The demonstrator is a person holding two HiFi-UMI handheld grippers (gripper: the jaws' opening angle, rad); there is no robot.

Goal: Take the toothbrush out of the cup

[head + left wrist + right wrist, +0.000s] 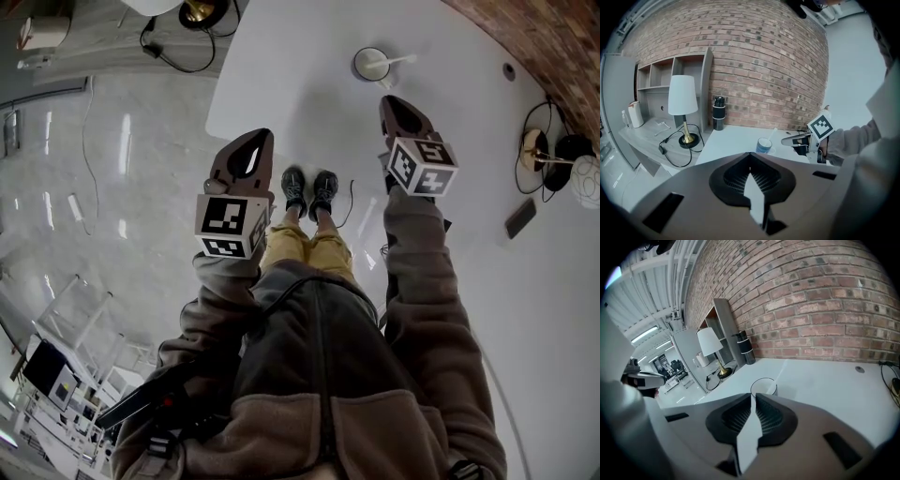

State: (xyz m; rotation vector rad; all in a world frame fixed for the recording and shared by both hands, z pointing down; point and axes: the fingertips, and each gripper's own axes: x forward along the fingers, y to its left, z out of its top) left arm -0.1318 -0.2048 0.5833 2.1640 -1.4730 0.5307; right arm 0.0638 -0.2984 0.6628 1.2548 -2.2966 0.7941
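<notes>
I saw left gripper (261, 139) jaws pressed together, empty. Right gripper (389, 101) likewise closed, holding nothing, near cup (370, 64) with toothbrush (401, 61), touching neither.

Fleece jacket (375, 422) was grey-brown, dark zip down the front; sleeves (417, 281) matched. Mustard-yellow trousers (309, 249); dark laced shoes (309, 187). A thin black cable (281, 291) ran over the jacket chest. Left gripper (265, 134) and right gripper (385, 99) had brown teardrop shells, each carrying a white cube (230, 225) printed with black square markers.

Office: brick wall (754, 65), shelves (661, 77), lamp (683, 103).
</notes>
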